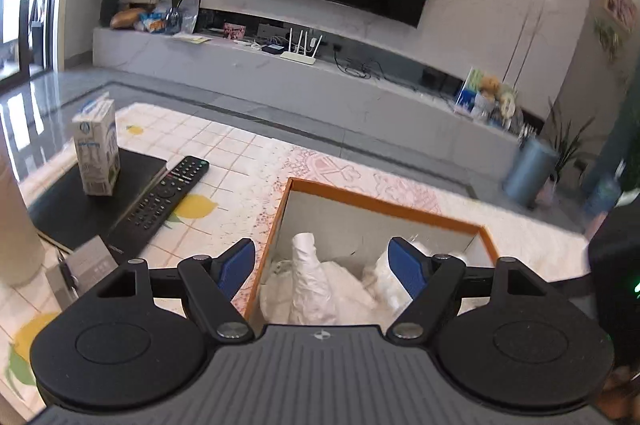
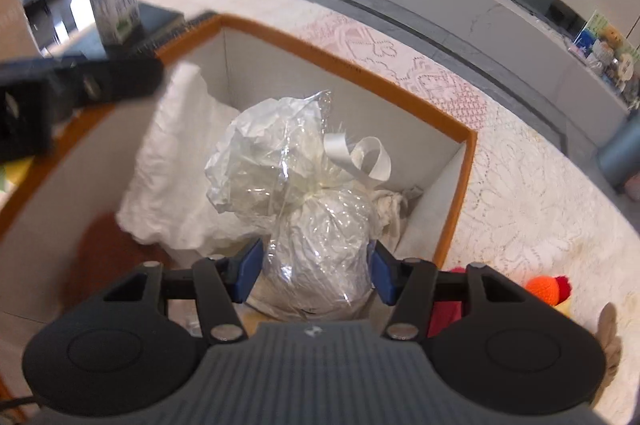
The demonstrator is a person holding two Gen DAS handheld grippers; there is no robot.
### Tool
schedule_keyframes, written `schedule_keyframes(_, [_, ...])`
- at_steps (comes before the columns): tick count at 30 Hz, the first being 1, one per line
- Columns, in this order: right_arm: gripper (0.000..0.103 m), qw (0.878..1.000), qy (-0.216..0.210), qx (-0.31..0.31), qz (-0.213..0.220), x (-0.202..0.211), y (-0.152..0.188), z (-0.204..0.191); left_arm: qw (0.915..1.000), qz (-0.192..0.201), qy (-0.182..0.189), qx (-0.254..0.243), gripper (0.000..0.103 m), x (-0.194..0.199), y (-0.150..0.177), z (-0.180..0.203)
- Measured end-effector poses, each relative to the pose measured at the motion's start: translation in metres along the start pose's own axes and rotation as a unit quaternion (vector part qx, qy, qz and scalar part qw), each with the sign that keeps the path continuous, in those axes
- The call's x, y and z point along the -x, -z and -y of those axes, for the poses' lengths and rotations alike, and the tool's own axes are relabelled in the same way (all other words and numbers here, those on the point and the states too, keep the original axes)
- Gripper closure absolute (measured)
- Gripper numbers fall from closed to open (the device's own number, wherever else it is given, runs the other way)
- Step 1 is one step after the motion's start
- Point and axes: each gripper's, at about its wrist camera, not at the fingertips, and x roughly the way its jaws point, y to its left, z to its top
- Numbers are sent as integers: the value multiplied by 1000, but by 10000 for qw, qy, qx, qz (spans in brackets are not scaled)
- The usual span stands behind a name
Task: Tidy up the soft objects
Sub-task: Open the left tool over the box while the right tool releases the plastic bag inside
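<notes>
- Right gripper (image 2: 314, 271): blue pads clamped on either side of a cellophane-wrapped bundle (image 2: 316, 257), its crinkled top tied with a white ribbon (image 2: 362, 155).
- The bundle sits inside the orange-rimmed box (image 2: 352, 67), with a white cloth (image 2: 176, 165) at its 10 o'clock, also in the box.
- Left gripper (image 1: 322, 265): jaws spread wide, holding nothing, poised over the near edge of the same box (image 1: 384, 205).
- At 3 o'clock of the right gripper, outside the box, an orange-and-red knitted toy (image 2: 550, 289) lies on the lace tablecloth (image 2: 520, 193).
- At 10 o'clock of the left gripper: remote control (image 1: 168, 191) and milk carton (image 1: 98, 149).
</notes>
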Motion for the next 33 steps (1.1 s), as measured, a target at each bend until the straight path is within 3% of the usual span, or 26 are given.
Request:
schedule_keyframes(4, [44,9973,485,535,-142,-13,-1,-15,9994,305,-43,-165,14,8,2,3])
schedule_keyframes(7, [29,9968,537,583,-142,-16,-1,-21,9991,353,-161,-165,14,8,2,3])
schedule_keyframes(9, [5,9959,576,695,-101,-16,0,-27,9994,318,-162,0,14,9,0,-1])
schedule_keyframes(10, [2,9944,690,795,-75,-15,1,-31,9994,302,-142,102,14,9,-1,-4])
schedule_keyframes(13, [3,9910,902,959,246,-6,7,-35,9989,356,-116,289,14,13,-5,-10])
schedule_keyframes(16, [3,9934,664,745,558,8,10,-29,9983,460,-215,301,14,18,-6,-12])
schedule_keyframes(20, [3,9960,359,424,696,25,5,-17,9977,412,-238,480,14,19,-8,-16])
schedule_keyframes(26, [3,9950,98,182,972,58,9,-5,9963,685,-260,458,14,34,-13,-11])
schedule_keyframes(33, [3,9928,225,-511,1063,88,18,32,9974,600,-62,386,14,38,-20,3])
